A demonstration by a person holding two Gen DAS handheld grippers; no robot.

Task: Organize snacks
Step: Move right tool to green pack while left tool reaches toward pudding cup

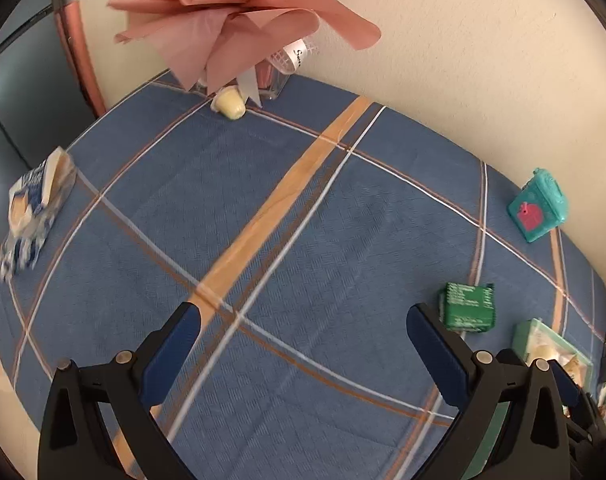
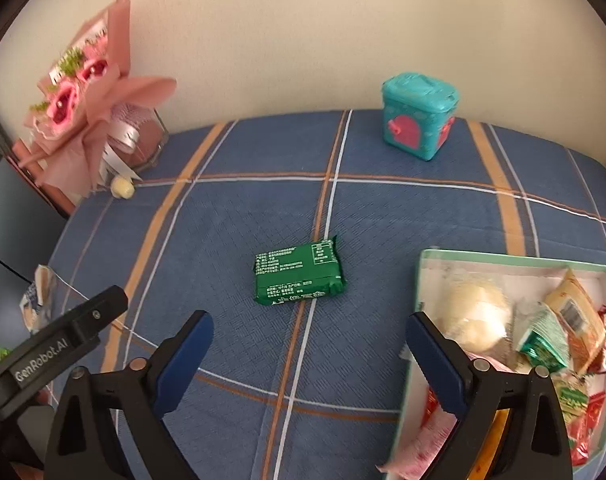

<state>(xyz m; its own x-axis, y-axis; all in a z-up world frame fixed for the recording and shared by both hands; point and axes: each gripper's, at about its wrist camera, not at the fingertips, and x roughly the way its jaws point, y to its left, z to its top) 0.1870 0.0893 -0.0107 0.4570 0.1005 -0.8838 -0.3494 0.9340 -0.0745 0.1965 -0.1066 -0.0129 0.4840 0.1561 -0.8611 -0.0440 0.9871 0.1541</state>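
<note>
Right wrist view: right claw (image 2: 309,354) is held spread and empty above the tabletop (image 2: 231,224); green packet (image 2: 299,274) lies just beyond; left claw (image 1: 303,342) likewise spread.

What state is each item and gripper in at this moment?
left gripper: open, empty.
right gripper: open, empty.
green snack packet: sealed, flat on the tablecloth.
snack box: lidless, holding snacks.
teal container: upright, lid on.
blue-and-white bag: lying at the table's edge.
</note>
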